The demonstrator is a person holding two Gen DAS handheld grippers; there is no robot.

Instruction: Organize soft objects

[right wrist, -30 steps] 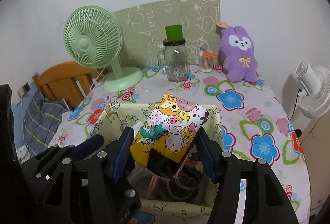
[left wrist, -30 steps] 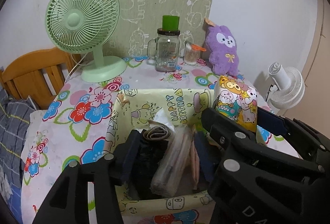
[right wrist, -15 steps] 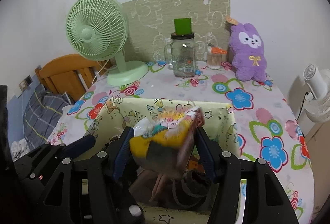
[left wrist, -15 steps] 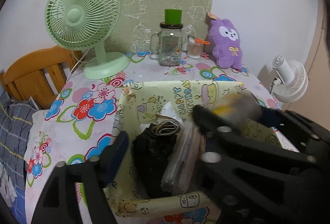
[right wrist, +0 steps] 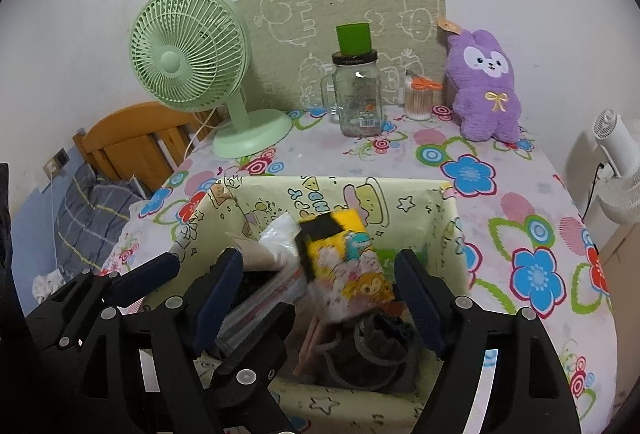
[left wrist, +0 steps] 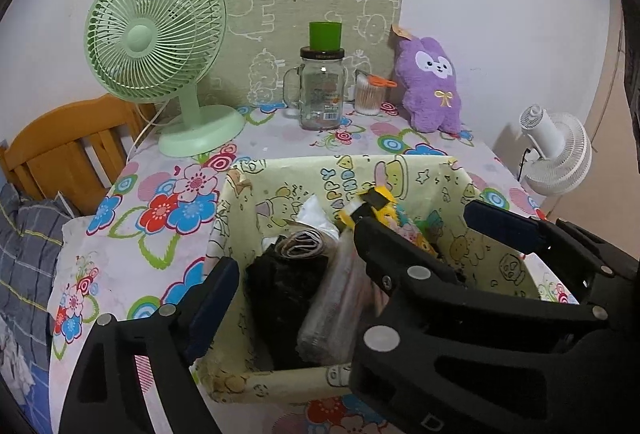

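The yellow cartoon packet (right wrist: 348, 266) has dropped from the right gripper (right wrist: 320, 286), whose jaws have just been opening and stand clear of it, into the patterned box (right wrist: 448, 230) at six o'clock from the jar (right wrist: 358, 102), while the left gripper (left wrist: 288, 274), also just opened wide, holds nothing.

Read on the inner back wall of the yellow printed storage box (left wrist: 280, 182): "HAPPY" in coloured letters, with a second line beneath only partly legible, letters "THDA" visible. Same lettering seen in the right wrist view, partly covered. Printed label on the glass mug jar (left wrist: 322, 92): too small to read. Dark lid band: lettering illegible.
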